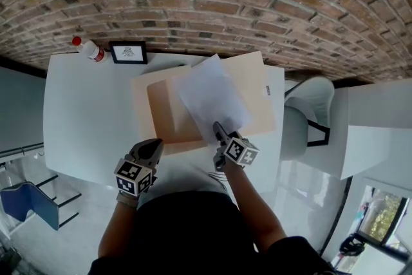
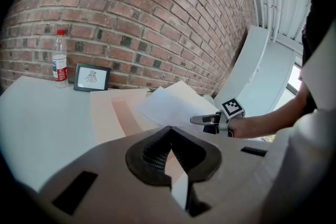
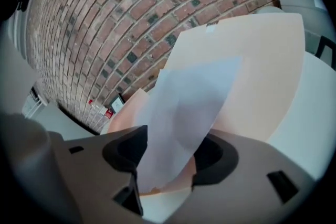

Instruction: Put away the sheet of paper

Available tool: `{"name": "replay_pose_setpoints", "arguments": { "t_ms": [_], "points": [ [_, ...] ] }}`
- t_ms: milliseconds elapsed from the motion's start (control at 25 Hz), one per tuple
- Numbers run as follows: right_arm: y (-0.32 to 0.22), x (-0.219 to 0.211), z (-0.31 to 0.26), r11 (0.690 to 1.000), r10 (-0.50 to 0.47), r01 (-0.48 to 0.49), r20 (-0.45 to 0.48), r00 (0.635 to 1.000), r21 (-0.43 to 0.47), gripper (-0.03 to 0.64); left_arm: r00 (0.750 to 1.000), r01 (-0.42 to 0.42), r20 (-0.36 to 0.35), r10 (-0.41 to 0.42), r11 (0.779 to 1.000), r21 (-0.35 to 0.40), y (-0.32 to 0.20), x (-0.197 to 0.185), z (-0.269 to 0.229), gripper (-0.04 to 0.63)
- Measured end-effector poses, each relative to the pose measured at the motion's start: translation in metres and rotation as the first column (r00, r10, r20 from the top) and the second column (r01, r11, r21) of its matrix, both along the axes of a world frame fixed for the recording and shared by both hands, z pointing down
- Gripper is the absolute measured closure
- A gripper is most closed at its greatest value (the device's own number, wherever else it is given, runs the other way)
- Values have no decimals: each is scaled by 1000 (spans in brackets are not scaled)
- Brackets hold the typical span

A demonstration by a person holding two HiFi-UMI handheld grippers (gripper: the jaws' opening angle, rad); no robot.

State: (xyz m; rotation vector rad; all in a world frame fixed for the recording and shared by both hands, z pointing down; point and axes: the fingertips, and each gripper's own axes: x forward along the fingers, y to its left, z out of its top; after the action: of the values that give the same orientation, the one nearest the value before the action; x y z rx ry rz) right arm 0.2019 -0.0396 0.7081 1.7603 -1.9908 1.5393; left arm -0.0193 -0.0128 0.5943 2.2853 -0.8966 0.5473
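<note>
A white sheet of paper (image 1: 212,96) lies askew on an open beige folder (image 1: 257,87) on the white table (image 1: 84,113). My right gripper (image 1: 219,132) is at the sheet's near corner. In the right gripper view its jaws stand open (image 3: 176,139) with the paper (image 3: 189,113) running loosely between them and the folder (image 3: 262,71) behind. My left gripper (image 1: 153,146) sits at the folder's near edge. In the left gripper view its jaws (image 2: 169,131) meet at the tips and seem to pinch that edge of the folder (image 2: 105,107). The right gripper (image 2: 197,120) and the paper (image 2: 168,105) show beyond.
A bottle with a red cap (image 1: 89,48) and a small framed picture (image 1: 127,52) stand at the table's far left, against the brick wall. A white chair (image 1: 309,106) is right of the table. A blue chair (image 1: 29,199) stands on the floor at the left.
</note>
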Motion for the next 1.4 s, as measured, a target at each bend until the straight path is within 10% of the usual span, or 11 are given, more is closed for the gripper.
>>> {"name": "replay_pose_setpoints", "arguments": {
  "t_ms": [520, 800, 1160, 1400],
  "points": [
    [38, 25, -30, 979, -202, 184, -326, 924, -88, 250, 999, 38, 25, -38, 999, -23, 9, -13, 27, 592],
    [-2, 59, -59, 935, -323, 349, -549, 771, -60, 250, 988, 89, 125, -86, 996, -20, 15, -35, 52, 592],
    [-47, 73, -23, 840, -534, 499, -492, 688, -214, 249, 986, 108, 133, -98, 992, -67, 24, -45, 67, 592],
    [-49, 72, 1, 813, -581, 517, -414, 700, -267, 244, 987, 102, 138, -87, 989, -103, 26, -41, 74, 592]
  ]
}}
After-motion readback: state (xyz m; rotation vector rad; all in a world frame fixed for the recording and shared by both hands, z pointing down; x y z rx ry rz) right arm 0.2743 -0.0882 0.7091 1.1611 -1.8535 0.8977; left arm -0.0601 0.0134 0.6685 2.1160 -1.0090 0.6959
